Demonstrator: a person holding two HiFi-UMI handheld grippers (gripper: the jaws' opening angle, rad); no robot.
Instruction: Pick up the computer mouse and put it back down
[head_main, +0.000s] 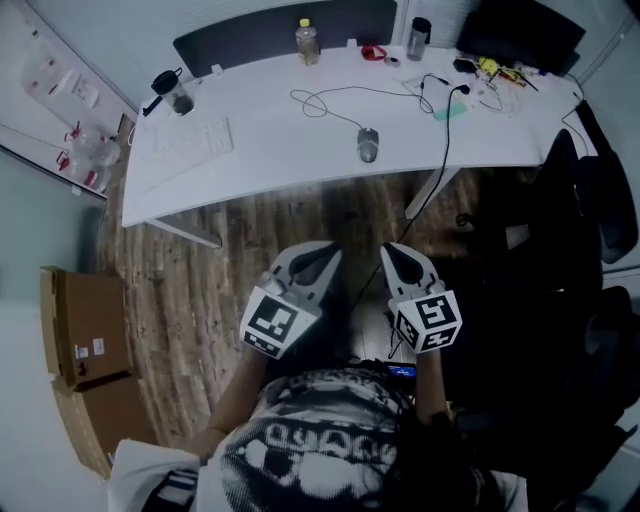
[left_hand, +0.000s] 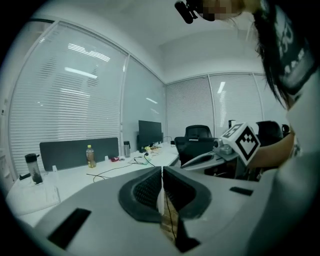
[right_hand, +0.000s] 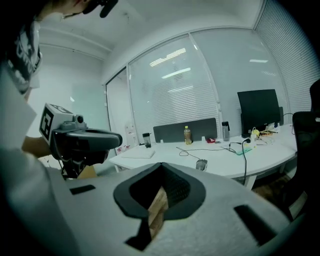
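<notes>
Grey oval computer mouse (head_main: 369, 144) laid on white surface (head_main: 270, 160), black cable (head_main: 322, 101) looped behind, left gripper (head_main: 322, 253) and right gripper (head_main: 396, 253) fingers closed together, empty

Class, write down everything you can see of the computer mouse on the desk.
The mouse is small, grey and rounded, and looks like plastic. It lies flat on the white desk, close to the front edge and roughly midway along it. A thin cable leaves its far end and loops across the desktop. Apart from that cable, only the desk touches it.
</notes>
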